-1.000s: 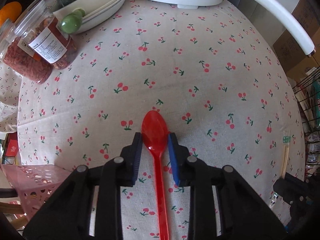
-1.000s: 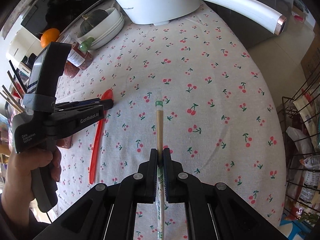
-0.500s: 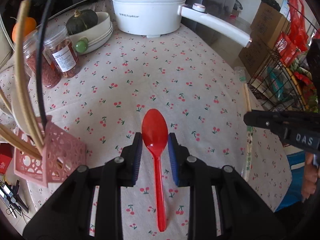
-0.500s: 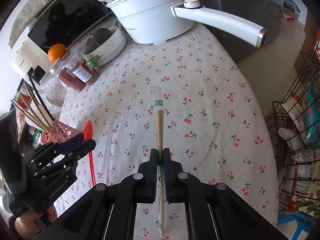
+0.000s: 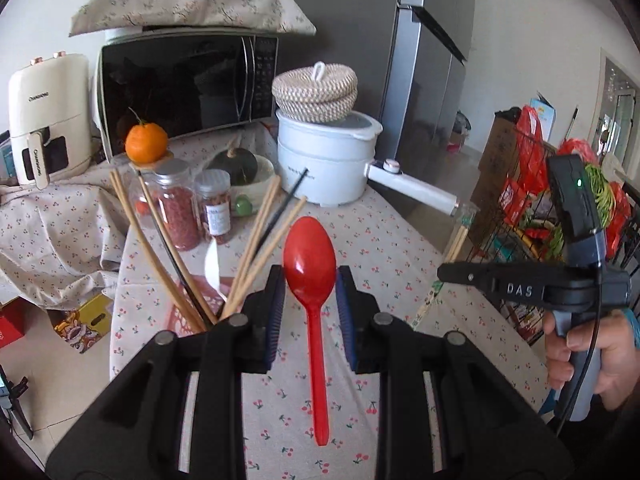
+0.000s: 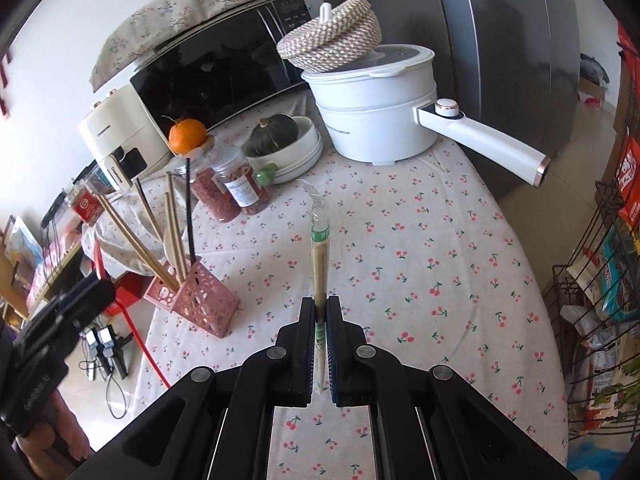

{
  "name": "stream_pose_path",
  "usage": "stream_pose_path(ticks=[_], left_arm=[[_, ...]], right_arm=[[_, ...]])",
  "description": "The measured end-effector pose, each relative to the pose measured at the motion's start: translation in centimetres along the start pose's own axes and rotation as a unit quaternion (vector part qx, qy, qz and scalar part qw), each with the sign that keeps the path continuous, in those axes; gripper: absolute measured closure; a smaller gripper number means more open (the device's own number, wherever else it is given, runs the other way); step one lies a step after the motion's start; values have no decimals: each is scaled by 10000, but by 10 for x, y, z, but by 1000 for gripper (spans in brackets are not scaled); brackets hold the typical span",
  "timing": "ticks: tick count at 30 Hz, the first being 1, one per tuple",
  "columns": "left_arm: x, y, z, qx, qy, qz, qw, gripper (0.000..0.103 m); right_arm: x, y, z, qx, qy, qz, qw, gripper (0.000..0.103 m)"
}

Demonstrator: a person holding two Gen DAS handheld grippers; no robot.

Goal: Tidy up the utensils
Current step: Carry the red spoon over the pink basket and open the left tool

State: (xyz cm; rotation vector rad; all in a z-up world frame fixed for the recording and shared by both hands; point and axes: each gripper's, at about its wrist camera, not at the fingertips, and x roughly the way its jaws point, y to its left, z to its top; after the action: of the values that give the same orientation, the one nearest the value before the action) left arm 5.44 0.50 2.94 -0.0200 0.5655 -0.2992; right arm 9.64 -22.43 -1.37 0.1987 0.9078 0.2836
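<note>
Home kitchen, seemingly: microwave [image 5: 180, 84], fridge [image 5: 360, 52], electric pot [image 6: 376, 120].

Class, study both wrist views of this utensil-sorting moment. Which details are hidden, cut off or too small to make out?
- Left wrist view: the pink utensil holder sits mostly behind the left gripper.
- Right wrist view: the red spoon shows only part of its handle; the left gripper hides its bowl.
- Right wrist view: print on the wrapped chopsticks is too small.
</note>
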Motion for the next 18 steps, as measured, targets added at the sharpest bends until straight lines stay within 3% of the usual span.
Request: stream_pose_path(ticks=[4, 9, 14, 18], left_arm=[[-24, 25, 15, -211, -806, 314, 9960, 75], [-30, 52, 21, -514, -1538, 795, 9836, 75], [-20, 63, 19, -603, -1927, 1084, 9734, 75], [-6, 64, 14, -479, -2036, 1204, 9705, 75]], right_arm=[[4, 28, -1, -233, -91, 118, 9996, 98], [19, 51, -6, -416, 8, 230, 9989, 98], [31, 65, -12, -506, 141, 285, 9982, 98], [33, 70, -15, -559, 136, 285, 9979, 98]])
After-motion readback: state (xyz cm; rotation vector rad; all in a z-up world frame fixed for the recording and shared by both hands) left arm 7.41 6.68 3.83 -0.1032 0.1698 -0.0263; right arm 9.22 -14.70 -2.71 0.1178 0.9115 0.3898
